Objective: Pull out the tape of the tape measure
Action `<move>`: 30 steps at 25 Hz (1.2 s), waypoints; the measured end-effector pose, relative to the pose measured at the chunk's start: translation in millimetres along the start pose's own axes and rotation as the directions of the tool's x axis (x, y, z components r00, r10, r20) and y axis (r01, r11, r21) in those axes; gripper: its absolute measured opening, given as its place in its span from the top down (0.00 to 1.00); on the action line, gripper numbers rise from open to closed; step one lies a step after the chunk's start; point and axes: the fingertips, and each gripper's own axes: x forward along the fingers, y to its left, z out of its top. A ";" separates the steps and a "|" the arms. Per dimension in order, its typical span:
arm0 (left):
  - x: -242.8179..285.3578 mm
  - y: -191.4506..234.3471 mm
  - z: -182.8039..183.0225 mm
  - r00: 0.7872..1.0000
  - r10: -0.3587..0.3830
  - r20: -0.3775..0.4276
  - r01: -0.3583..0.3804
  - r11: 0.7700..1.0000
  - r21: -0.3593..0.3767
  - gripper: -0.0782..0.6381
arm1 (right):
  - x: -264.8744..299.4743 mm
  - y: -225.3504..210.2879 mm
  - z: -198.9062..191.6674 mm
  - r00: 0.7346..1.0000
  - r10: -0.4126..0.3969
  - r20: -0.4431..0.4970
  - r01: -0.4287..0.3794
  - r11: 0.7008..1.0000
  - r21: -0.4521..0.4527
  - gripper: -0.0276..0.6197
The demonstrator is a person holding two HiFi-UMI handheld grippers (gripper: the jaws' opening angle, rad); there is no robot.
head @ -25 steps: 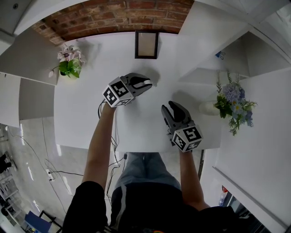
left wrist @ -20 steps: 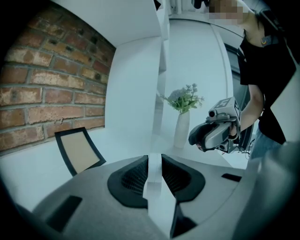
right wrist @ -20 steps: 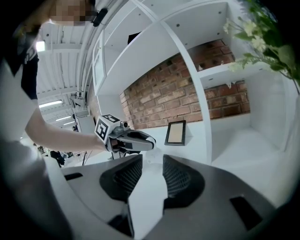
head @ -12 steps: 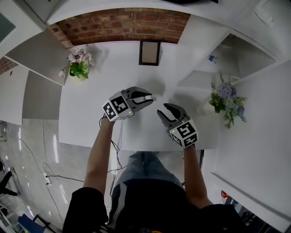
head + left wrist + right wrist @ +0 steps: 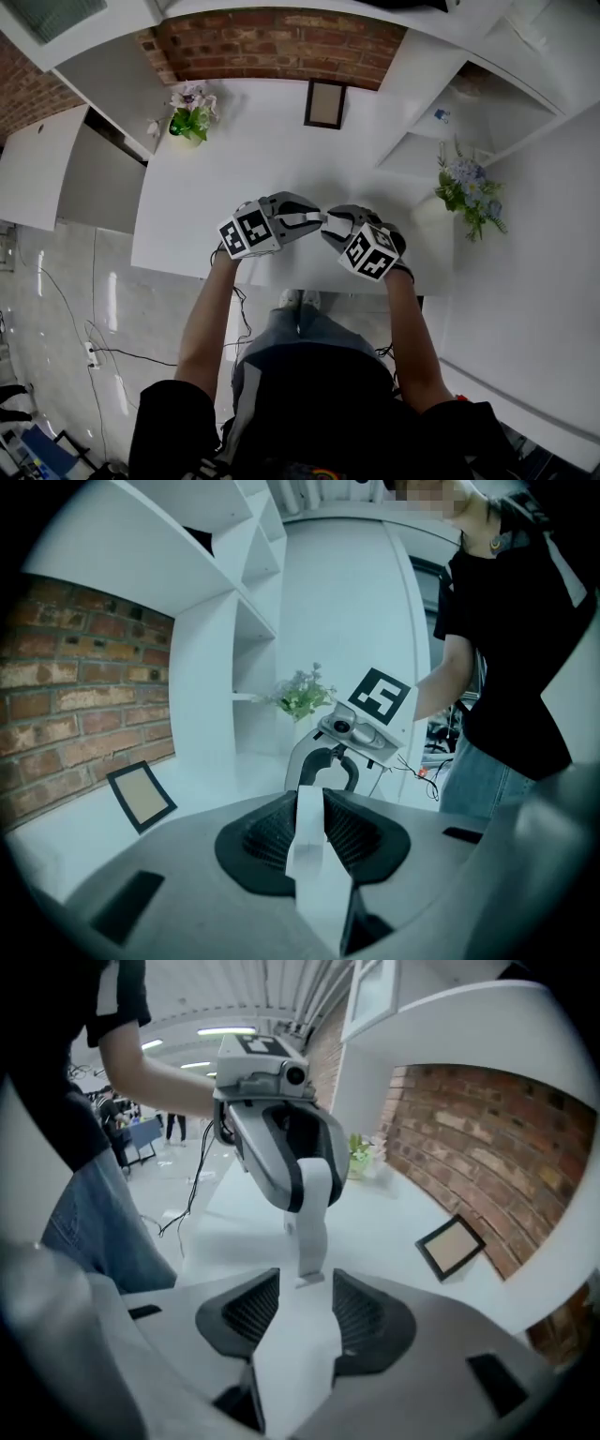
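Note:
My left gripper (image 5: 315, 219) is shut on a small white tape measure (image 5: 312, 850), held a little above the white table (image 5: 234, 159). In the right gripper view that white case (image 5: 313, 1190) sits in the left gripper's fingers (image 5: 272, 1162), and a short white tape end (image 5: 307, 1258) hangs from it. My right gripper (image 5: 331, 226) faces the left one tip to tip. Its jaws have just been opening. The tape end's tip hangs just ahead of the mouth of the right gripper (image 5: 302, 1299), and the pads do not press on it.
A dark picture frame (image 5: 324, 103) lies at the table's far edge by the brick wall (image 5: 281, 42). A potted plant with pale flowers (image 5: 190, 117) stands at the far left. A vase of blue flowers (image 5: 469, 192) stands at the right, with white shelves (image 5: 441, 122) behind it.
The two grippers have come together over the table's near edge, the left moving right, the right moving left and rolling. The right jaws stand wider than before.

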 end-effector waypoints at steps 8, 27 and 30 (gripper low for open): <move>-10.1 -22.6 1.1 1.000 -0.008 -0.020 0.009 1.000 0.026 0.77 | 9.8 23.9 -1.0 0.990 0.052 -0.134 -0.078 0.977 -0.200 0.78; -43.7 -33.2 -43.1 0.992 -0.037 -0.119 0.032 0.999 -0.041 0.77 | -8.3 23.4 -54.5 0.961 0.052 -0.271 -0.090 0.988 -0.129 0.81; -51.5 -35.0 -48.7 0.991 -0.047 -0.128 0.040 0.998 -0.050 0.77 | -11.8 21.9 -63.7 0.957 0.059 -0.285 -0.094 0.989 -0.114 0.81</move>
